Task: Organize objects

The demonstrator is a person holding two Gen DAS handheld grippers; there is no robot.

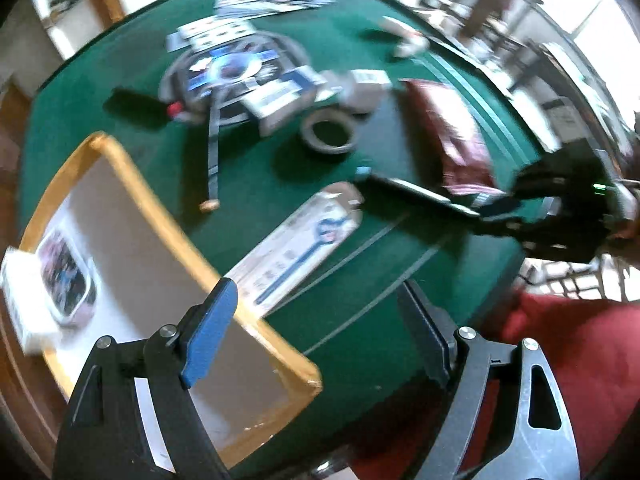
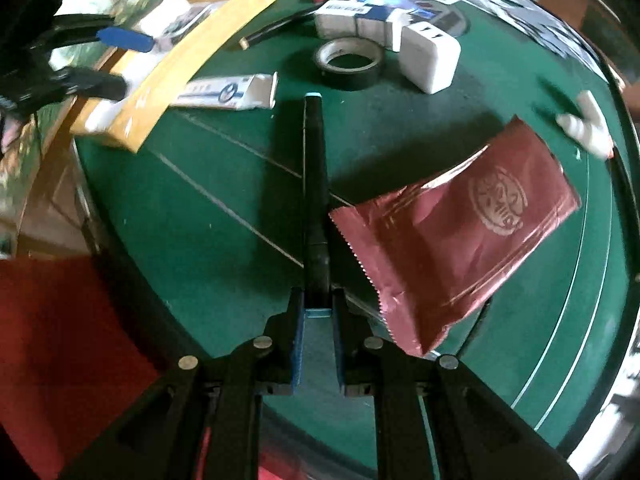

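While left hand-held gripper (image 1: 316, 316) gapes empty, right hand-held gripper (image 2: 318, 312) clamps one black pen (image 2: 315, 184).

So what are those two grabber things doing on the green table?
The right gripper is shut on a long black stick-like object, holding it above the green table. The left gripper is open and empty, over the corner of the yellow-edged box. A toothpaste box, tape roll and red packet lie on the table.
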